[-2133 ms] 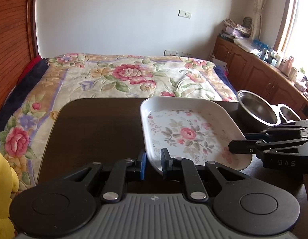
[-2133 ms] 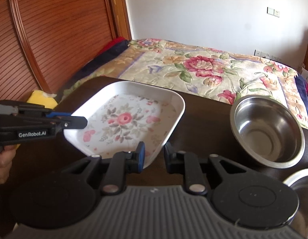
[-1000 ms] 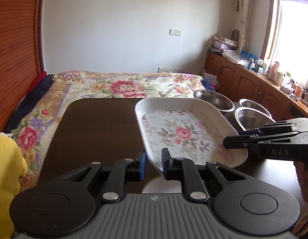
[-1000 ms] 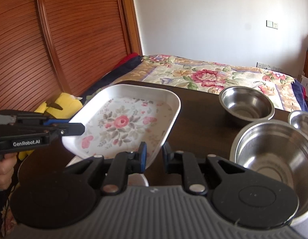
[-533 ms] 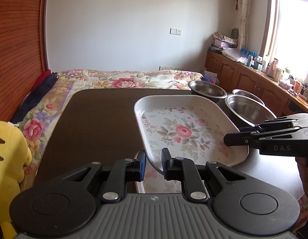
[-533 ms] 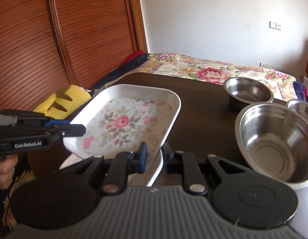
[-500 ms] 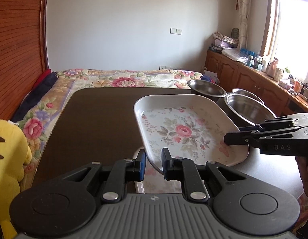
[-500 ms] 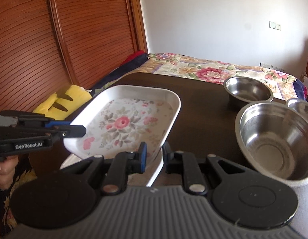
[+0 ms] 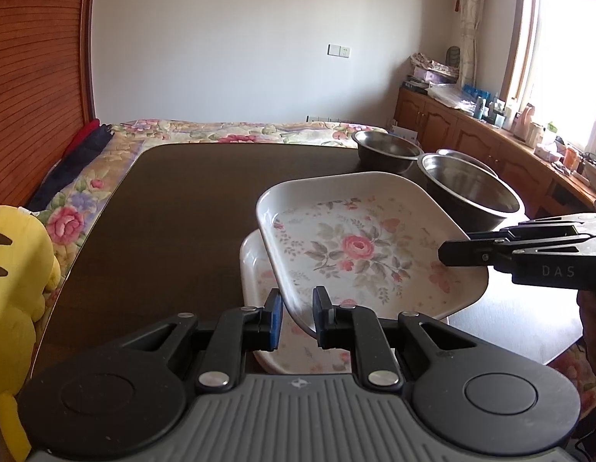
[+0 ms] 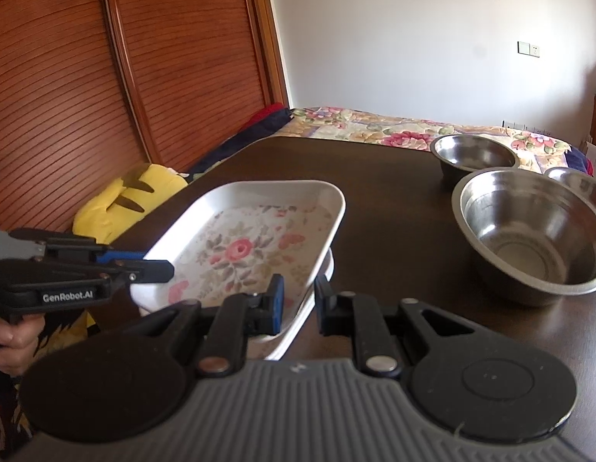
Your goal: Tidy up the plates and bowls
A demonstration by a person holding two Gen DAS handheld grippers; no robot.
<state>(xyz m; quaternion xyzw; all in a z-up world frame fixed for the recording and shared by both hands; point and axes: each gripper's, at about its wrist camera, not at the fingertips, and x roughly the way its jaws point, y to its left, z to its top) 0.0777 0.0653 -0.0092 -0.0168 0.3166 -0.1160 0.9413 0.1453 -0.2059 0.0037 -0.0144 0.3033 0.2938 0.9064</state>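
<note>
A white rectangular plate with a rose print (image 9: 359,246) (image 10: 244,246) hangs just above a second floral plate (image 9: 253,265) (image 10: 294,331) that lies on the dark table (image 9: 182,200). My left gripper (image 9: 296,315) is shut on the upper plate's near rim; in the right wrist view it (image 10: 159,269) grips the plate's left edge. On the opposite rim my right gripper (image 10: 299,304) is also shut, seen from the left wrist as a black clamp (image 9: 448,258). Most of the lower plate is hidden.
Three steel bowls stand at the table's right: a small one (image 9: 388,150) (image 10: 473,158), a large one (image 9: 471,192) (image 10: 529,231) and a third (image 10: 583,184) behind. A yellow plush toy (image 9: 12,269) (image 10: 120,200) sits off the left edge. A floral bed (image 9: 240,131) lies beyond.
Both grippers have carried the plate back from the far side of the table and lowered it over a second floral plate, which has come into view beneath.
</note>
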